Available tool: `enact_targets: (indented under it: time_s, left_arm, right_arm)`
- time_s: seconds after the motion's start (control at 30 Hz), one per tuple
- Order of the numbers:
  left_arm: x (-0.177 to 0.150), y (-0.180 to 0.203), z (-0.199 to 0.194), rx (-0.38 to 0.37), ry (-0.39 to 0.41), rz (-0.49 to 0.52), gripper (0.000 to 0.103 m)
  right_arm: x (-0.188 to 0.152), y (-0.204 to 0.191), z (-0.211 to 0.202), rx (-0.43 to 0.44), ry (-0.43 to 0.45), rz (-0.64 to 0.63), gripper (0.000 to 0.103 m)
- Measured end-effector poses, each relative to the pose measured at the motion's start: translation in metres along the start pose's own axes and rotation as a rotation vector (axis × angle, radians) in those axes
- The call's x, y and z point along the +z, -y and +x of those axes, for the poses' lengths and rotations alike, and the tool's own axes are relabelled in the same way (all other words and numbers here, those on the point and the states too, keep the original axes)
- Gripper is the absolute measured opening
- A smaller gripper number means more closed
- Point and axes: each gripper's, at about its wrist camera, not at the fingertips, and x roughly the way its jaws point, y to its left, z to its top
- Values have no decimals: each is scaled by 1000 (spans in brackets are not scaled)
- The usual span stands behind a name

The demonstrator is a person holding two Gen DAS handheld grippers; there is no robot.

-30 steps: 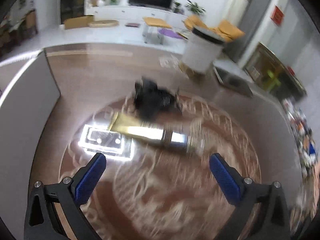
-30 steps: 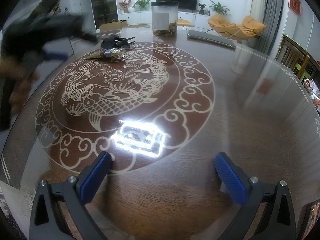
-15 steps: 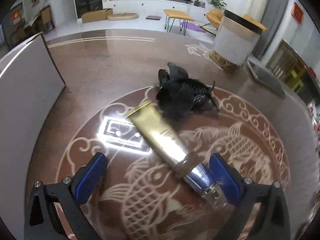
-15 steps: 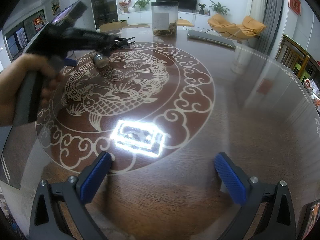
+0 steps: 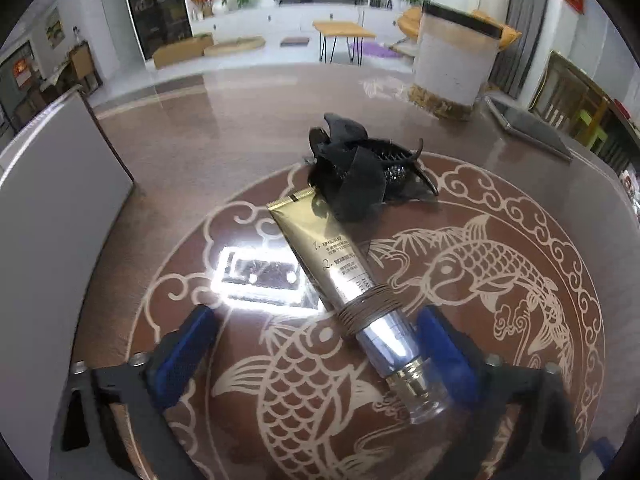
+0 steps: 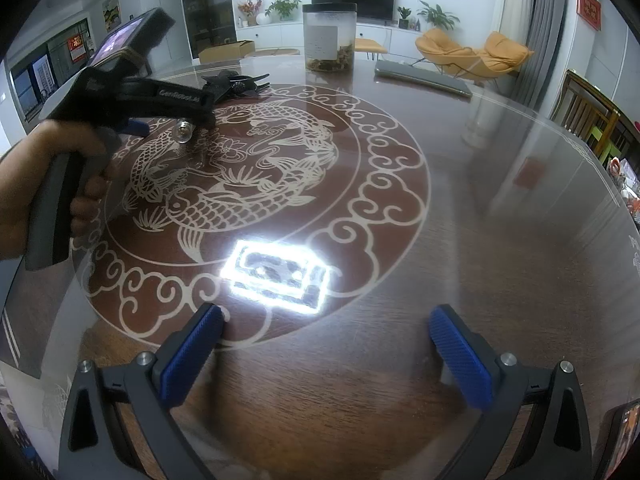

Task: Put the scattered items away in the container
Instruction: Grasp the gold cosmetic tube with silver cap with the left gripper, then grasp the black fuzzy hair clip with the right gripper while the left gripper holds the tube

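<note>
Gold tube point(image 5: 340, 276) diagonal, cap near-right

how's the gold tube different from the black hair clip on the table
The gold tube is long, smooth and shiny, with a silver cap end; the black hair clip is dark, matte and clumped, with fabric and teeth. The tube's cap end lies between the closing left gripper; the clip lies beyond it. Both rest on the table.
</note>
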Motion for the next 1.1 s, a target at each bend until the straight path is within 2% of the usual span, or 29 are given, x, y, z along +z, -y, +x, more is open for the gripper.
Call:
enact_targets:
  time_s: [0.07,0.1,0.3,0.6,0.8,0.83,0.87,0.93,1.1]
  left_arm:
    - [-3,-3,-6,-8,28,13,40]
    - [-3,-5,-9,-18,29,22,30]
    - [-16,-20,-18,-42,31,29,28]
    - [-77,-71,-56,-53,55,-11,29]
    - [-91,-86,-62,-45,67,0,32]
    - [-91,-85,-61,-56,67,3,41]
    - [-90,-83,-59,-58,65,8,59]
    - [-90,-77,-53,-25,51,21,81]
    - [-91,-73,-50,-25,77,31,88]
  right_arm:
    - [0,0,0,0,0,0,103]
    - [0,0,0,0,0,0,103]
    - [0,0,0,0,0,0,103]
    - [0,0,0,0,0,1,103]
    - [0,0,0,0,0,1,103]
    - [0,0,0,0,0,1,103]
    - [0,0,0,0,0,1,103]
    - [0,0,0,0,0,1,103]
    - [0,0,0,0,0,1,103]
